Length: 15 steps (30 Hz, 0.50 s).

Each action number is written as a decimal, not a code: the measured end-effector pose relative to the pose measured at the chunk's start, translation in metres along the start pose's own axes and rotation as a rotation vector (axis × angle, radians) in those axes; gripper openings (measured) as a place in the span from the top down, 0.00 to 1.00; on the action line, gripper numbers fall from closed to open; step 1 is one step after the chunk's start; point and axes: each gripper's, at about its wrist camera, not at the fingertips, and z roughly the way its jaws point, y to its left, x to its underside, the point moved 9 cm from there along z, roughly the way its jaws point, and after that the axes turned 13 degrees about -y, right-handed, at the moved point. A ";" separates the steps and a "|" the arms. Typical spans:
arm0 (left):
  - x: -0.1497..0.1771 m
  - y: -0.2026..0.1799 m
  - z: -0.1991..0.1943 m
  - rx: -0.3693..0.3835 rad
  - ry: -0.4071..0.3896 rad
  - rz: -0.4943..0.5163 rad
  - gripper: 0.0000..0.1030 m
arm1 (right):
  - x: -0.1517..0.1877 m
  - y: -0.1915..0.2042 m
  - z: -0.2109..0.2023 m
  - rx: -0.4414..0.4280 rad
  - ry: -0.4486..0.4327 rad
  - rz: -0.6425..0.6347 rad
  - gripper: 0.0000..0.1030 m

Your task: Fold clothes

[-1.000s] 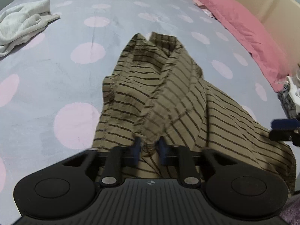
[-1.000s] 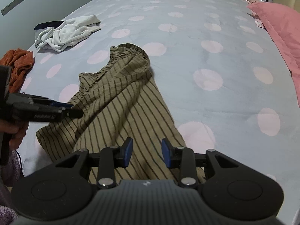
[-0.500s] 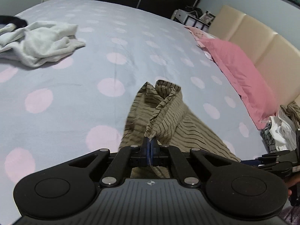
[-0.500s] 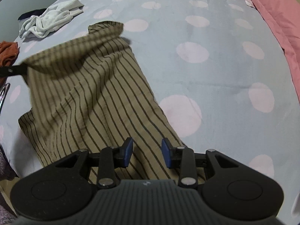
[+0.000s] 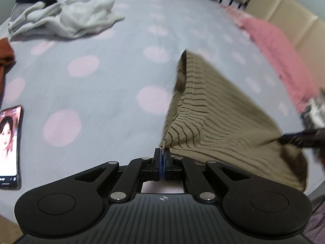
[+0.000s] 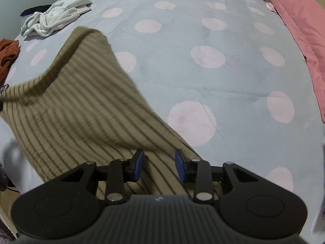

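Observation:
An olive striped garment [image 5: 219,111] lies partly spread on the dotted bedspread [image 5: 101,93]. My left gripper [image 5: 162,158] is shut on one corner of it and holds that corner up off the bed, so the cloth stretches away to the right. In the right wrist view the same garment [image 6: 81,109] runs from the far left down under my right gripper [image 6: 159,162]. Its blue pads stand apart just above the cloth and do not press on it. The right gripper [image 5: 294,137] also shows, blurred, at the garment's right edge in the left wrist view.
A crumpled white garment [image 6: 54,18] and an orange cloth [image 6: 8,50] lie at the far left of the bed. A phone [image 5: 9,146] with a lit screen rests near the left edge. A pink pillow [image 6: 300,20] lines the right side below a beige headboard [image 5: 284,10].
The left gripper closed on the garment's corner, then lifted and drew it leftward, pulling the bunched cloth out flatter. The right gripper stayed open and sank slightly toward the cloth.

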 end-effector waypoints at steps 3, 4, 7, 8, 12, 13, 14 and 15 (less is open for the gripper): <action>0.011 0.008 0.011 -0.028 0.039 0.010 1.00 | 0.000 -0.001 0.001 0.002 0.003 0.003 0.64; 0.015 0.008 0.014 -0.027 0.055 0.011 1.00 | 0.000 -0.001 0.002 0.002 0.003 0.000 0.64; 0.025 0.008 0.026 -0.040 0.090 0.036 1.00 | 0.000 0.001 0.003 -0.001 0.007 -0.015 0.63; 0.027 0.009 0.028 -0.048 0.101 0.034 1.00 | 0.001 0.002 0.004 0.000 0.008 -0.025 0.63; 0.025 0.007 0.023 -0.058 0.079 0.049 0.97 | 0.001 0.003 -0.001 -0.003 -0.001 -0.041 0.64; 0.022 0.005 0.020 -0.063 0.063 0.065 0.94 | 0.001 0.005 -0.005 -0.011 -0.007 -0.044 0.64; 0.020 0.004 0.017 -0.074 0.046 0.087 0.90 | 0.001 0.007 -0.009 -0.021 -0.014 -0.048 0.63; 0.017 0.001 0.015 -0.087 0.028 0.115 0.89 | 0.001 0.011 -0.013 -0.037 -0.025 -0.059 0.63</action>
